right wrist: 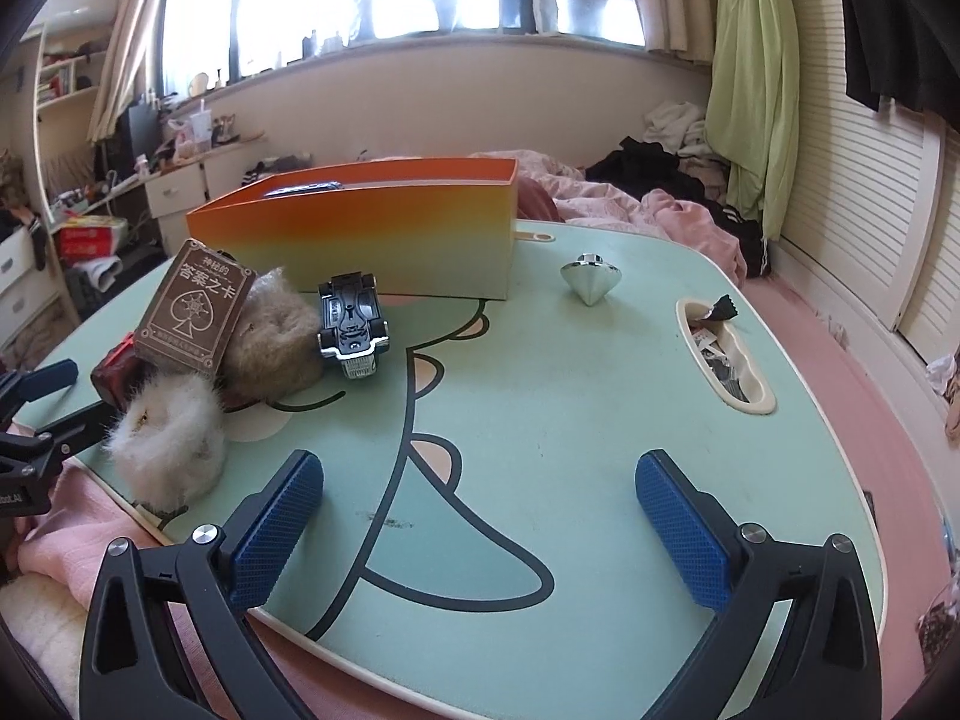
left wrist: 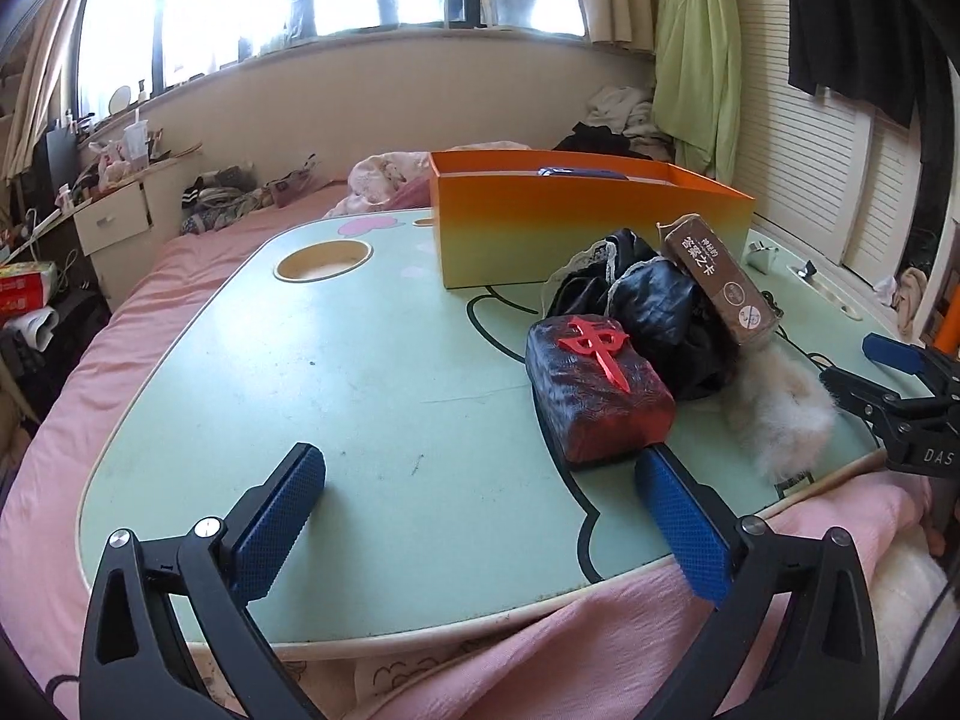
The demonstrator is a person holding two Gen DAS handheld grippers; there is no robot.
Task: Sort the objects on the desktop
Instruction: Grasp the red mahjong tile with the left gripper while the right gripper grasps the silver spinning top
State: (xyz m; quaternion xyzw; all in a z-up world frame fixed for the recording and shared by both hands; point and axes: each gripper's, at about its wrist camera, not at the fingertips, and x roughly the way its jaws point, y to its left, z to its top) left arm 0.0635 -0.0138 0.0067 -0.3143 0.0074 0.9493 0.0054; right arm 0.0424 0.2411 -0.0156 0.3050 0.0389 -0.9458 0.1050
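Observation:
On the mint lap table (left wrist: pixel 360 372) (right wrist: pixel 600 420) stands an orange box (left wrist: pixel 576 222) (right wrist: pixel 384 234) at the back. In front of it lies a pile: a dark red block with a red character (left wrist: pixel 597 387), black fabric (left wrist: pixel 654 300), a brown card box (left wrist: pixel 717 276) (right wrist: pixel 198 306), a white fluffy piece (left wrist: pixel 780 414) (right wrist: pixel 171 438), a tan fluffy piece (right wrist: pixel 276 336). A toy car (right wrist: pixel 354 324) lies upside down. A silver spinning top (right wrist: pixel 591 279) stands to the right. My left gripper (left wrist: pixel 480 492) is open, its right finger by the red block. My right gripper (right wrist: pixel 480 498) is open and empty.
The table sits on a pink bed (left wrist: pixel 150 312). It has a round cup hole (left wrist: pixel 324 261) and a side slot (right wrist: pixel 726 354) with small bits in it. The right gripper shows at the right edge of the left view (left wrist: pixel 864 378). A desk (left wrist: pixel 114 210) stands left.

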